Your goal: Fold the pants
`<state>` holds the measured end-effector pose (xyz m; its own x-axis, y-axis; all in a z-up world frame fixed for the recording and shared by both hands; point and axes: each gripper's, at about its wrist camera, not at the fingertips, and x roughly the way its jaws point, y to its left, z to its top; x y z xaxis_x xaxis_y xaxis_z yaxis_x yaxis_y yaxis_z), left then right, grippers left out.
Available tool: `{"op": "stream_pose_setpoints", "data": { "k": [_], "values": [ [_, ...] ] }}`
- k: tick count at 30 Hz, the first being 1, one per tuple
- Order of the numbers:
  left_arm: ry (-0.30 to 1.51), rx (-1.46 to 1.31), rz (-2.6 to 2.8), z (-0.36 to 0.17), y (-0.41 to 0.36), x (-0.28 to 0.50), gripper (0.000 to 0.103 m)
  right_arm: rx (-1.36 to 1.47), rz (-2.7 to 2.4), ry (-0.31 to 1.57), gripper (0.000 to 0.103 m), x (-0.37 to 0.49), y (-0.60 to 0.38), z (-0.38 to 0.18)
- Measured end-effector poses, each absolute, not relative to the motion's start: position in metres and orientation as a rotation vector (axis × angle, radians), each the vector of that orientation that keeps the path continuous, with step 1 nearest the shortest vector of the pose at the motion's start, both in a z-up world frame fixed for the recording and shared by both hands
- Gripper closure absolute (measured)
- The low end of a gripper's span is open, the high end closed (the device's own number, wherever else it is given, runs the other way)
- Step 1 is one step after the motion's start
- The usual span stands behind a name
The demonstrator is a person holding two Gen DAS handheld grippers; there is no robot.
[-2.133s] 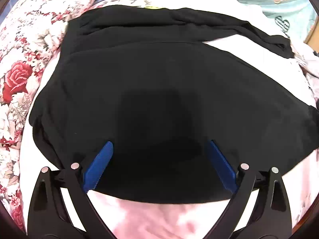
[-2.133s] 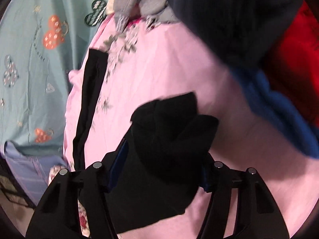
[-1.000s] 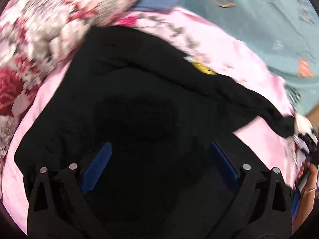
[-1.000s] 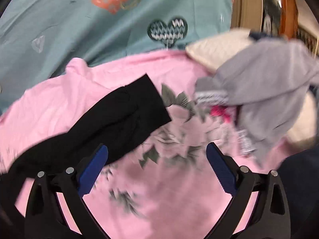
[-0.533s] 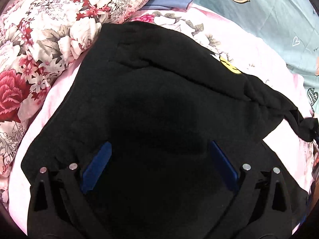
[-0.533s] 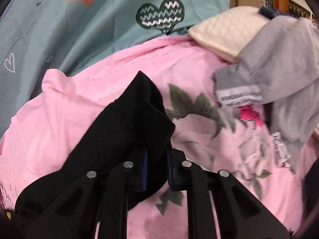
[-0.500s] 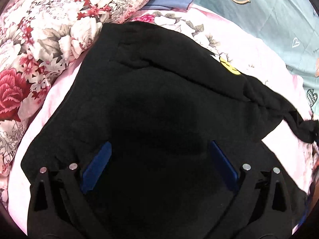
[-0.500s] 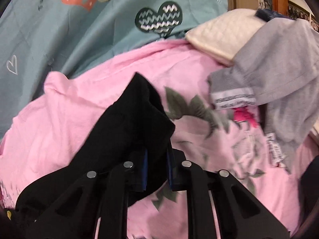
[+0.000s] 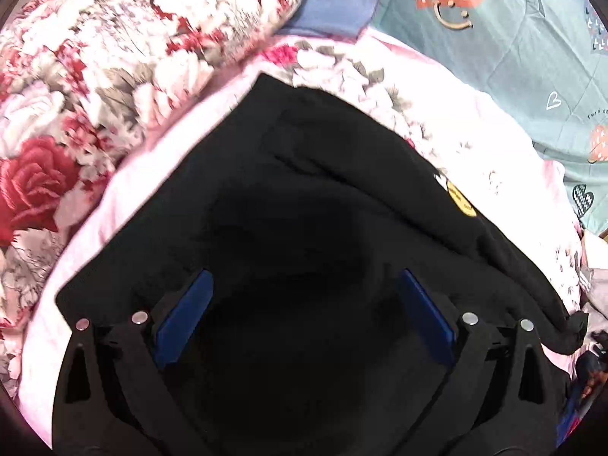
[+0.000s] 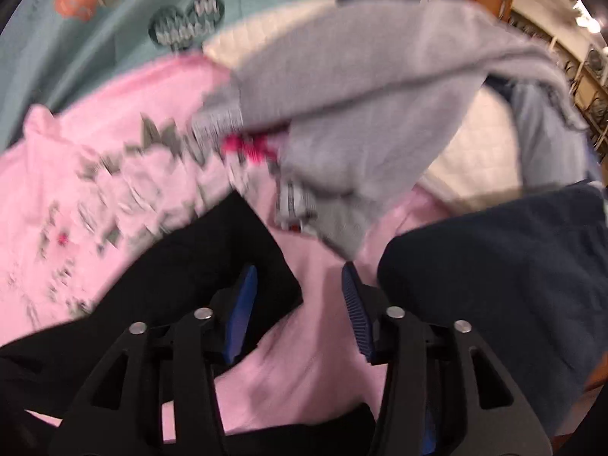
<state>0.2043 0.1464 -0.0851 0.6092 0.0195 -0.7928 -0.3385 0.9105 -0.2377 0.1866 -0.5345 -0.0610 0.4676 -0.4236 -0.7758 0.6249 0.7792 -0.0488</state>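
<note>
right gripper (image 10: 300, 304), clamped on the pants (image 10: 190, 285) leg end half a second ago, is opening and empty (leg laid down); left gripper (image 9: 304, 319) released.

Left gripper (image 9: 304, 317): two black linkage arms with triangular cut-outs, each carrying two round silver pivot screws and a flat blue pad (image 9: 184, 319). Right gripper (image 10: 300, 309): the same black frame and silver screws, its blue pads (image 10: 355, 313) apparently ribbed, though motion blur softens the detail.
</note>
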Motion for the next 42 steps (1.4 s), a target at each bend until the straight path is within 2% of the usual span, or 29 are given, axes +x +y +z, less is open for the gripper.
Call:
{"op": "stream_pose_setpoints", "data": {
  "k": [2,5,7,9,15,17,18,19,23,28,29,30,31,33,37,38,39,42],
  "values": [
    [0.88,-0.378,0.231,-0.082,0.148,0.199,0.004,0.24,-0.561,0.795,0.054,0.183,-0.505,-0.038],
    [0.89,-0.393,0.229,-0.084,0.152,0.201,0.004,0.19,-0.248,0.821,0.053,0.201,-0.439,-0.029],
    [0.9,-0.4,0.214,-0.086,0.152,0.201,0.004,0.103,-0.053,0.847,0.052,0.216,-0.38,-0.034],
    [0.9,-0.376,0.216,-0.087,0.149,0.202,0.004,0.003,0.113,0.853,0.046,0.228,-0.32,-0.042],
    [0.915,-0.355,0.235,-0.094,0.147,0.206,0.004,-0.189,0.251,0.97,0.046,0.266,-0.235,-0.076],
    [0.931,-0.36,0.23,-0.097,0.148,0.208,0.004,-0.193,0.274,1.012,0.051,0.271,-0.23,-0.085],
    [0.935,-0.362,0.228,-0.099,0.147,0.208,0.004,-0.193,0.28,1.02,0.077,0.271,-0.23,-0.087],
    [0.937,-0.362,0.226,-0.099,0.147,0.209,0.004,-0.208,0.27,1.018,0.095,0.267,-0.23,-0.085],
    [0.956,-0.348,0.205,-0.103,0.14,0.213,0.004,-0.221,0.256,0.883,0.099,0.264,-0.24,-0.054],
    [0.962,-0.311,0.18,-0.103,0.132,0.215,0.004,-0.245,0.124,0.783,0.098,0.319,-0.234,-0.027],
    [0.961,-0.313,0.182,-0.103,0.133,0.215,0.004,-0.257,0.095,0.783,0.097,0.332,-0.233,-0.032],
    [0.957,-0.321,0.186,-0.102,0.136,0.215,0.004,-0.269,0.057,0.807,0.091,0.354,-0.232,-0.042],
    [0.954,-0.328,0.195,-0.101,0.139,0.215,0.004,-0.28,0.025,0.867,0.069,0.371,-0.231,-0.057],
    [0.947,-0.341,0.223,-0.099,0.146,0.214,0.004,-0.352,-0.113,0.955,0.051,0.391,-0.233,-0.079],
    [0.926,-0.463,0.246,-0.093,0.164,0.206,0.004,-0.201,-0.208,0.745,0.048,0.372,-0.237,-0.033],
    [0.925,-0.473,0.245,-0.093,0.164,0.206,0.004,-0.139,-0.149,0.692,0.045,0.364,-0.233,-0.02],
    [0.931,-0.465,0.245,-0.093,0.163,0.207,0.004,-0.094,-0.065,0.675,0.036,0.361,-0.224,-0.014],
    [0.968,-0.422,0.258,-0.098,0.16,0.21,0.004,-0.027,0.261,0.809,0.034,0.366,-0.169,-0.014]
  ]
}}
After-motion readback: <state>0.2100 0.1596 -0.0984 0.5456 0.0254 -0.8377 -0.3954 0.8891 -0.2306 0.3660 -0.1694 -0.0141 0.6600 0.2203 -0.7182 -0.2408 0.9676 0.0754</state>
